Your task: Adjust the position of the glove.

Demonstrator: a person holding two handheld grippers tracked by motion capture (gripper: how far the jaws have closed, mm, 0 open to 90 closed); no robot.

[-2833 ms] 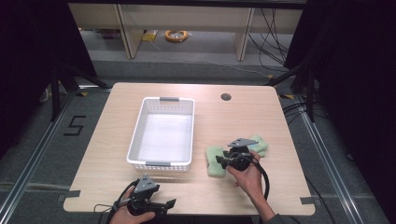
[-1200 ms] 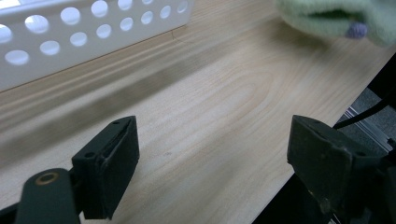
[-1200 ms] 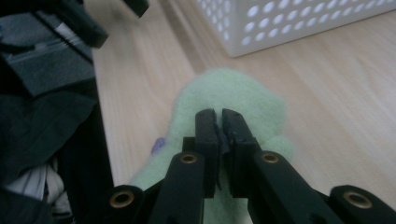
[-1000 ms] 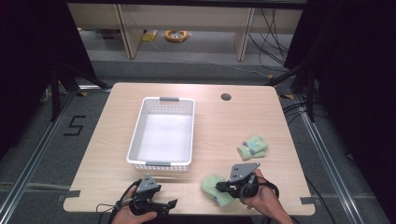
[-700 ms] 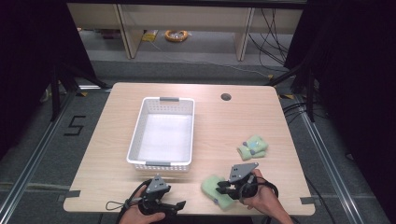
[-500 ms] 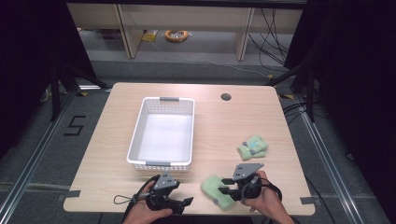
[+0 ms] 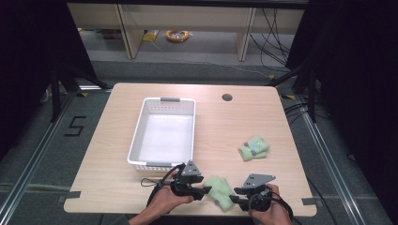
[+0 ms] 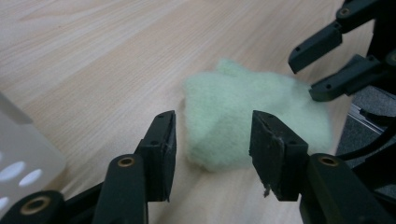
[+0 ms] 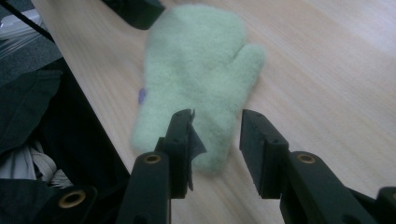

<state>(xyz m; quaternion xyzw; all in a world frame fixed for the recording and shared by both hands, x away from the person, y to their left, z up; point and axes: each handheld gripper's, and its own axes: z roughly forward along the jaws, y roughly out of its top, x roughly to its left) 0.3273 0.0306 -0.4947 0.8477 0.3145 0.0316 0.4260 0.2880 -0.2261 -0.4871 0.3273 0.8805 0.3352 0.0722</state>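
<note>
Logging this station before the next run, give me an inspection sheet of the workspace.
Surface: wooden table, round hole at the far edge.
Job's things: green mitten flat by the near edge; second mitten to its right; white basket holds nothing.
Clutter: nothing seen.
Grippers: left gripper and right gripper, jaws open, around opposite mitten ends.
Cables: black cable on left gripper.
Surroundings: shelves, floor cables, orange coil.

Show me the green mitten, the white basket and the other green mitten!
Green mitten (image 9: 196, 70): right gripper view, on its palm.
White basket (image 7: 137, 136): high view, on its left rim.
Other green mitten (image 7: 253, 148): high view, on its middle.
</note>
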